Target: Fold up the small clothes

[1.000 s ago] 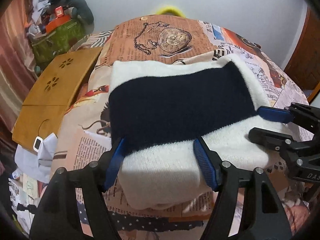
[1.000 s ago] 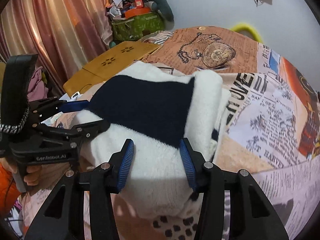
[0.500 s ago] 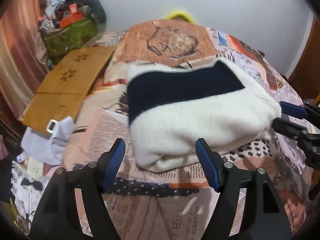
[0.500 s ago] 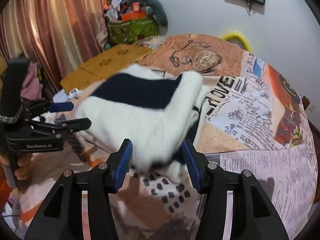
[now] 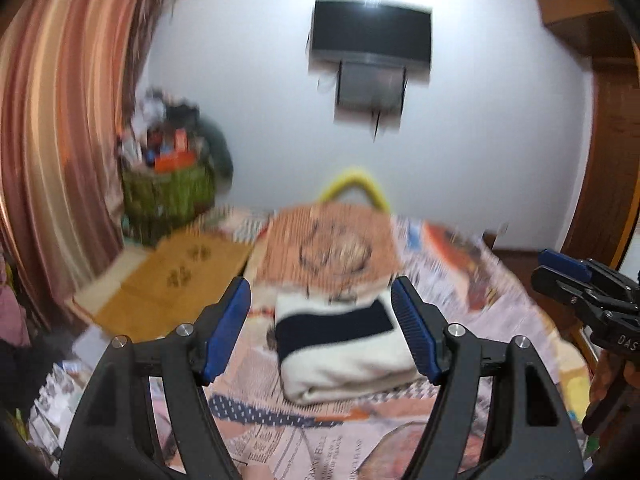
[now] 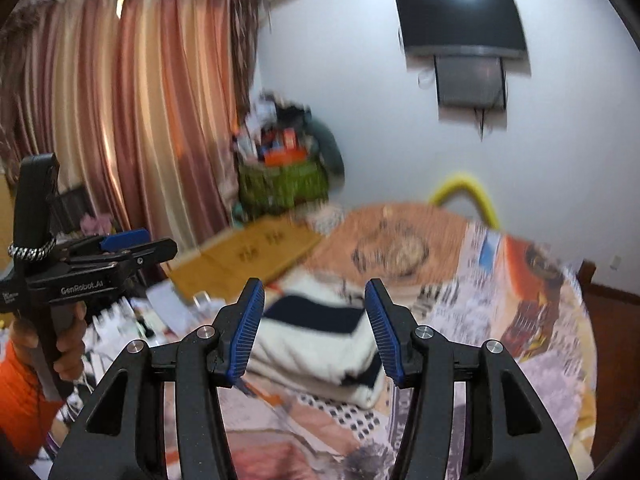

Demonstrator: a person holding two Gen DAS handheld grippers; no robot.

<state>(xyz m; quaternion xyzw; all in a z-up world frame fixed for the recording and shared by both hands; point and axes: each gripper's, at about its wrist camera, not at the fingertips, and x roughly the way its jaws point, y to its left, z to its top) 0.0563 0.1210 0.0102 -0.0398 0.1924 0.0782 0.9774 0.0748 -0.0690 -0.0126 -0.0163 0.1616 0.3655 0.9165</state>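
Folded cream-and-navy knit sweater [image 5: 340, 344] is laid on the newspaper-print bedspread [image 5: 460, 280] of the bed. Left gripper [image 5: 320, 330] fingers are held wide apart, nothing gripped, above the sweater. Right gripper [image 6: 314, 330] fingers are likewise spread, empty. Frames are motion-blurred.

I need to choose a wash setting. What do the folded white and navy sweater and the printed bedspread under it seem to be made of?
Sweater: looks like a thick, fuzzy knit, maybe wool or acrylic; soft, matte, bulky folds. Bedspread: thin, smooth printed fabric, possibly cotton or polyester; blur leaves it open.
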